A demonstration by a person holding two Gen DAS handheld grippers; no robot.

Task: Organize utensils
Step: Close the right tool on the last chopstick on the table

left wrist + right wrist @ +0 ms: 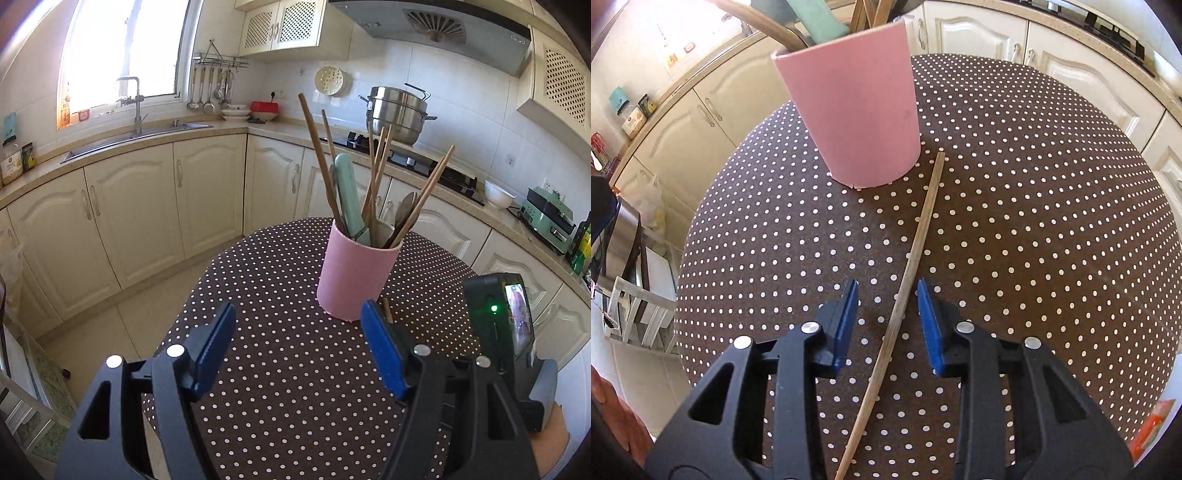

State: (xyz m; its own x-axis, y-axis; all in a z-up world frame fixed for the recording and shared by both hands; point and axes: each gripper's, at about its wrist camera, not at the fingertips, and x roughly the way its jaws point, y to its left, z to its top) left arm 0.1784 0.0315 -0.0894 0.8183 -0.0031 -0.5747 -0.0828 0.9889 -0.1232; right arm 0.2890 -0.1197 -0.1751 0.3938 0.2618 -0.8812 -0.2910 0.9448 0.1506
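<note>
Kitchen setting: round desk [1052,221] under a brown cloth with white dots, cream cabinets [207,192] behind it. Nearest in the right wrist view, my right gripper [887,293] pointed steeply down at the cloth, blue pads [846,325] apart with a gap on both sides of a single wooden chopstick [908,266] lying flat between them; pads not touching it. That chopstick ran from below the gripper up toward the base of the pink cup [855,110], far end just beside the cup. My left gripper [297,314] was spread wide over bare cloth, nothing between its pads, right fingertip [373,317] overlapping the cup's foot in its own view. Pink cup [354,273] stood upright on the desk, holding several wooden chopsticks [319,158], a mint-green handled utensil [349,195] and a metal spoon [404,210]. Farther back: sink [136,138] under the window, steel pot [399,114] on the stove.
</note>
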